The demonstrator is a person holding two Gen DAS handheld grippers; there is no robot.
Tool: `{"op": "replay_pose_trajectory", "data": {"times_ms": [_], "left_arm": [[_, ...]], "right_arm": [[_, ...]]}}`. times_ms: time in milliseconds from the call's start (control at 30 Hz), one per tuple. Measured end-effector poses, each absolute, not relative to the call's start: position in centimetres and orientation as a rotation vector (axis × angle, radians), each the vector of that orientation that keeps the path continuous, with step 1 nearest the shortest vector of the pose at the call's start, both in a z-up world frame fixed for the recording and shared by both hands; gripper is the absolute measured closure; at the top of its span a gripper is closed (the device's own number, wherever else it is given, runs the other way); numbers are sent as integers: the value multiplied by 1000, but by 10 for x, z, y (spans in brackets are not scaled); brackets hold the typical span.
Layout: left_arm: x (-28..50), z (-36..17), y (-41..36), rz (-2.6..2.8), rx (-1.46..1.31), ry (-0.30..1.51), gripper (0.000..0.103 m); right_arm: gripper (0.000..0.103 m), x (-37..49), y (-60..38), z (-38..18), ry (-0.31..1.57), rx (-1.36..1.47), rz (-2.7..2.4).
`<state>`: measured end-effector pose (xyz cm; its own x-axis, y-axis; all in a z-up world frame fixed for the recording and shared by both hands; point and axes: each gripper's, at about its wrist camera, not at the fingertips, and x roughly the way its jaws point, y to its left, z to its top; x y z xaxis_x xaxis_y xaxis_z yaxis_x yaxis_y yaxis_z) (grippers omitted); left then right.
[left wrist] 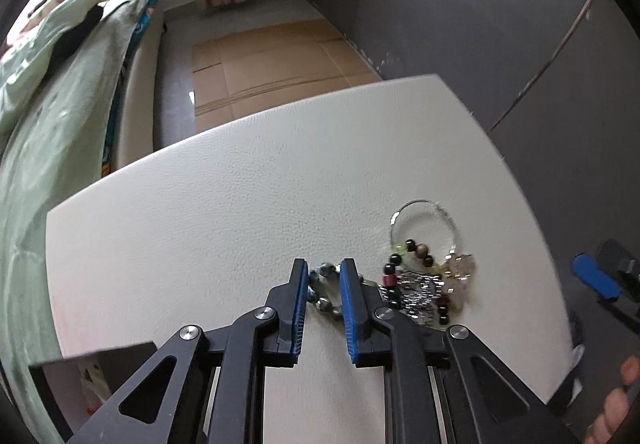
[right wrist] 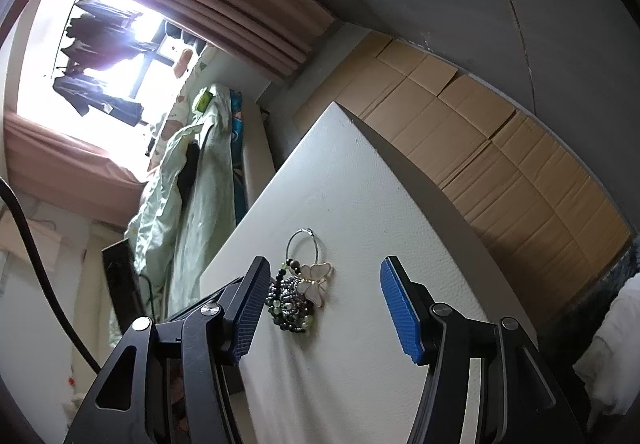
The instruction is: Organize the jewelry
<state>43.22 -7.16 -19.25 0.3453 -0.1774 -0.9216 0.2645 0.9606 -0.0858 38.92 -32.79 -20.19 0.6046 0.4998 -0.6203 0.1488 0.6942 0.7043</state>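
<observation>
Jewelry pile (left wrist: 424, 284) resting on the near right part of a white, leather-grained tabletop (left wrist: 240, 184), seen from both wrist cameras. Left gripper (left wrist: 324, 276) pointing steeply down at the pile's left edge, its ribbed blue pads narrowed around a strand of blue-grey beads (left wrist: 324, 270); whether the pads actually press the beads cannot be told. Right gripper (right wrist: 324, 284) with jaws standing apart and empty, the pile lying on the table beyond and between its fingers, nearer the left finger. Components of the pile: a thin wire hoop (right wrist: 303, 250) at the far side, a pale butterfly pendant (right wrist: 314, 282) with a metal outline, dark round beads (left wrist: 418, 250), small green beads, and a mass of fine silvery links. By appearance the whole is light, limp and tangled; strands will likely drape, slip and drag neighbours along when lifted. Beads are hard and smooth, so a hold across a strand between beads seems safer than on one bead. The hoop, stiff and exposed, offers the clearest separate hold; the pendant looks fragile.
</observation>
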Motion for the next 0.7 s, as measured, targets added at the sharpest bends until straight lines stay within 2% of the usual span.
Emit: {"op": "replay_pose_trajectory", "data": {"times_ms": [267,700], "left_arm": [[435,-198,-72,-290,137,1180,86],[437,-204,-65,-374,60,1230,86]], "right_arm": [[45,401,-321,-206,963,744,223],[45,428,-281,-212,1058,596,269]]}}
